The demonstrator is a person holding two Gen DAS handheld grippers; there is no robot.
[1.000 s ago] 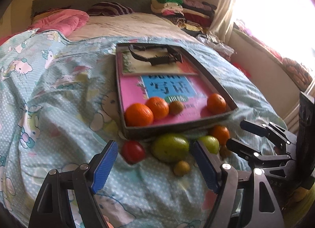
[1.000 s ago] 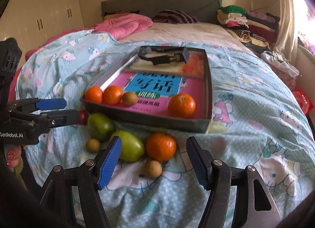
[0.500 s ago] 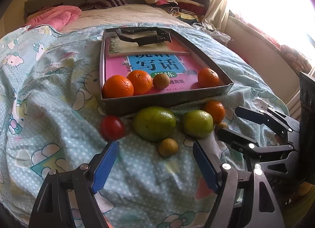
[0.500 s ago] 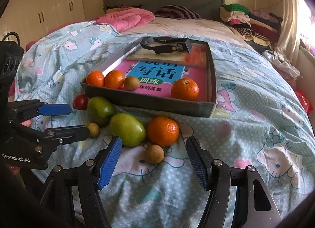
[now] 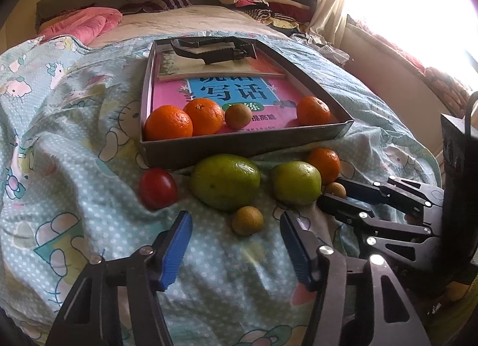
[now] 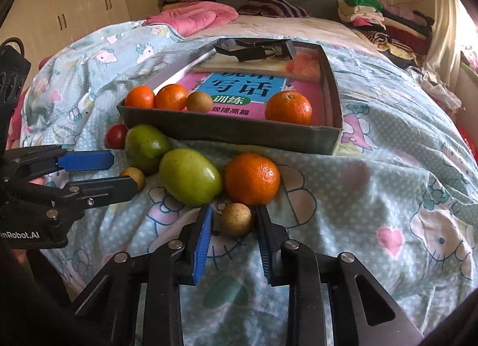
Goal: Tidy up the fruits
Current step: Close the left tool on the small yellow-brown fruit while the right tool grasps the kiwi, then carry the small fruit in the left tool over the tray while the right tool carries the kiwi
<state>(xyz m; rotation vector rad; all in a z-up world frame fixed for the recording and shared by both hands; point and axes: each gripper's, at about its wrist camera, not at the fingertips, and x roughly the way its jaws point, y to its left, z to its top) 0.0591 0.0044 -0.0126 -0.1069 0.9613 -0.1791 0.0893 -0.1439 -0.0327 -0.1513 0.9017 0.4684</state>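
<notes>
The right gripper is closing. A small brown fruit sits between its jaws; the right pad is at its skin, but a thin gap shows on the left, so I judge the grip is not yet firm. The left gripper is closing too. Its jaws stand well apart, and a second brown fruit lies just in front of them, not touched.

Both tools point steeply down at the blanket, probably because these little round fruits would roll on the soft cloth if they were pushed from the side.

The loose fruits lie in a row just before the near wall of the tray: a red one, two green ones and an orange. The green fruits are smooth and oval; the orange is dimpled.

Inside the tray, three oranges and one brown fruit rest on a pink book. So the tray seems to be the goal, and I judge about half of the work is left.
</notes>
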